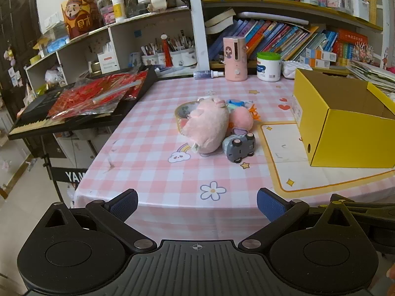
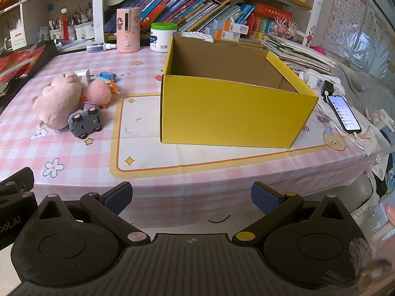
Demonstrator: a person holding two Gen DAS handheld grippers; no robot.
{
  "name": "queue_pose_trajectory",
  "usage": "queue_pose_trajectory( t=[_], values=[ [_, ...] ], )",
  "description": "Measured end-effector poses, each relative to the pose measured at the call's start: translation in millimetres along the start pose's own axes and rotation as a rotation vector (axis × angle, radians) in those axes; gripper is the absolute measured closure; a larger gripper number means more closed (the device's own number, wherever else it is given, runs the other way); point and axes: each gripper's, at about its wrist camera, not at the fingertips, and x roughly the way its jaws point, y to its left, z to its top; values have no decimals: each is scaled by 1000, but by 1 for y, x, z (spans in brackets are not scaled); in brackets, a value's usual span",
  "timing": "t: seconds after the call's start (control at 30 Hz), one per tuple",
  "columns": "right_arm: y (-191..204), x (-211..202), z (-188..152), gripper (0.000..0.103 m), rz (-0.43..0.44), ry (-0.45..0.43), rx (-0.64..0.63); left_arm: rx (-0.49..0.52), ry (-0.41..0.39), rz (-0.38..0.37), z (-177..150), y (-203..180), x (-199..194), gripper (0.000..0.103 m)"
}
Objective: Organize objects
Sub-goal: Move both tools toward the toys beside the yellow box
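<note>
Both grippers hang off the desk's (image 1: pixel 153 172) near edge, fingers spread wide, nothing between them. Toy pile mid-frame in left view: pink plush (image 1: pixel 207 125), grey toy car (image 1: pixel 239 146) on its side, wheels toward camera. Left gripper (image 1: pixel 197 203) is nearer (pile straight ahead, plush long axis running away, upper-right to lower-left). Right gripper (image 2: pixel 192 197) faces the open yellow box (image 2: pixel 229 113), pile at its left.

Clear tape roll (image 1: pixel 182 111) mostly hidden behind pink plush pig (image 1: pixel 207 125), at its 10 o'clock. Yellow cardboard box (image 1: pixel 345 123) cut off by right edge.
</note>
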Motion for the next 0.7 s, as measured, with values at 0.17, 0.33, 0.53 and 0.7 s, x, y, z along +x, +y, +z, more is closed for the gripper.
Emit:
queue_pose_trajectory(
  t=[0.17,0.33,0.53,0.7],
  values=[
    [0,1,1,0,0,1,1,0,2,-4,1,0,1,0],
    [0,1,1,0,0,2,1,-1,4,-4,1,1,2,0],
    [3,2,2,0,1,4,0,0,2,-7,2,1,3,0],
    [7,2,6,0,2,0,2,0,-8,-17,5,6,6,0]
  ],
)
